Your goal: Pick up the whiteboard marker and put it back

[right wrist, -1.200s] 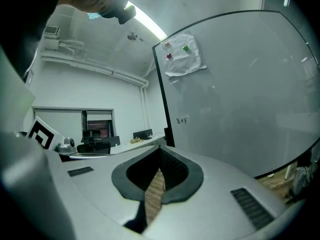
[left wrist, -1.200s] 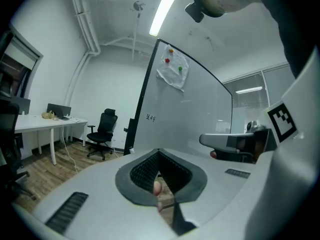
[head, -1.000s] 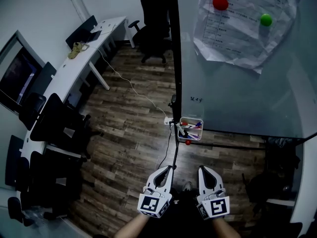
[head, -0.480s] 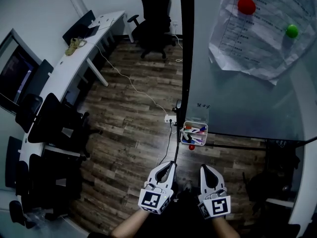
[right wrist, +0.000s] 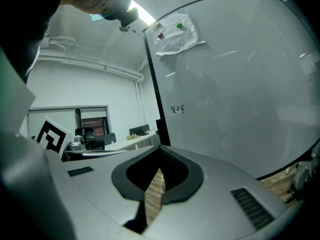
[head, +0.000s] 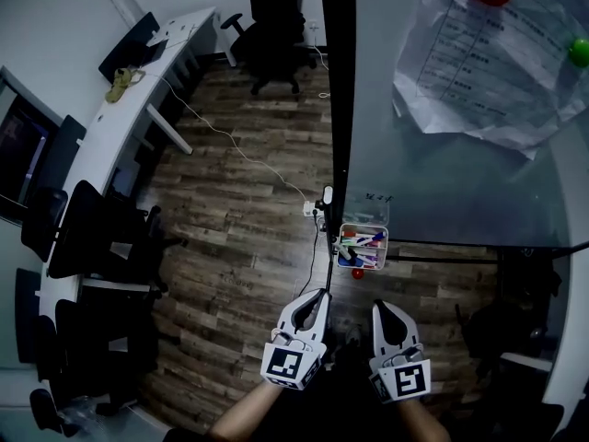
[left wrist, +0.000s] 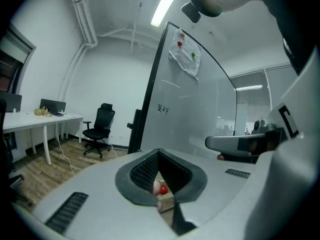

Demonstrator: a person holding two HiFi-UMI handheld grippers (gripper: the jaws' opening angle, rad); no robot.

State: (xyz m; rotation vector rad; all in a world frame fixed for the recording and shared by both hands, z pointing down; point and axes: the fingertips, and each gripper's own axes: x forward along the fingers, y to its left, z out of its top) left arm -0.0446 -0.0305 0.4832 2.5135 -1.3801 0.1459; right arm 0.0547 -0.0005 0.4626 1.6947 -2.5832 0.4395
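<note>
Lying in a small clear plastic box (head: pixel 363 246) that hangs at the bottom edge of the big glass whiteboard (head: pixel 442 187), the coloured whiteboard markers (head: pixel 367 240) sit in a bunch. Well apart from the box, the left gripper (head: pixel 319 296) and the right gripper (head: pixel 379 308) point at it side by side, both with jaws pressed together and nothing in them. I think this is the reaching step, so next one gripper must get close, open its jaws and pinch one marker.
</note>
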